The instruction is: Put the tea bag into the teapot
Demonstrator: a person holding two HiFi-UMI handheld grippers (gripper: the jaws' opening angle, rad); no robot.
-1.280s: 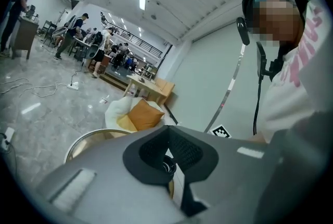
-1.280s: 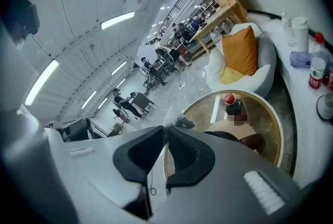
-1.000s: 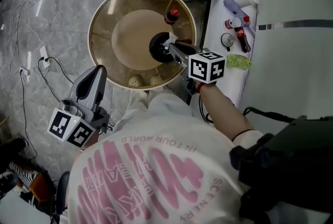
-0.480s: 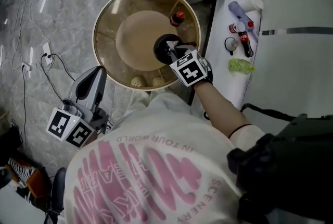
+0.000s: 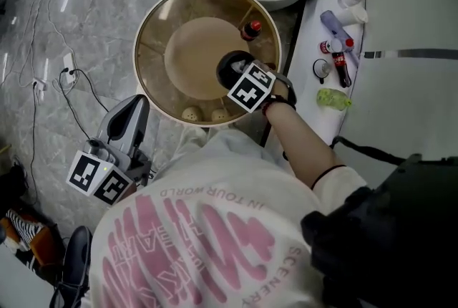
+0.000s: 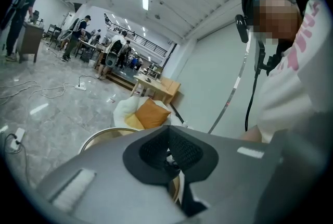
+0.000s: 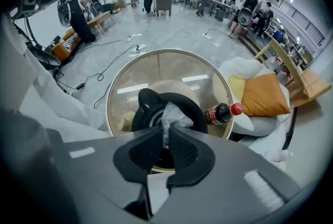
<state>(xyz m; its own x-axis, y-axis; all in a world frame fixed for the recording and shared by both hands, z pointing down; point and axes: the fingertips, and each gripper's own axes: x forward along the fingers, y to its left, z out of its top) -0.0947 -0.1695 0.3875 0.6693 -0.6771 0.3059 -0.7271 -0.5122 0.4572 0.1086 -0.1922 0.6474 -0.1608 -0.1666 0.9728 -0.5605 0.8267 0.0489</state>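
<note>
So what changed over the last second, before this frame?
The right gripper rolled over and tipped down over the teapot, with the tea bag still pinched in it; nothing was let go. The left gripper stayed shut and idle beside the table; teapot and bottle did not move.

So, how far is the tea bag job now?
Done: the tea bag is picked up, pinched between the right gripper's pads. In hand: that gripper points down over the black teapot's open top on the round glass table. Left: let the bag drop in; it is not yet released. The left gripper waits aside, shut and empty.
</note>
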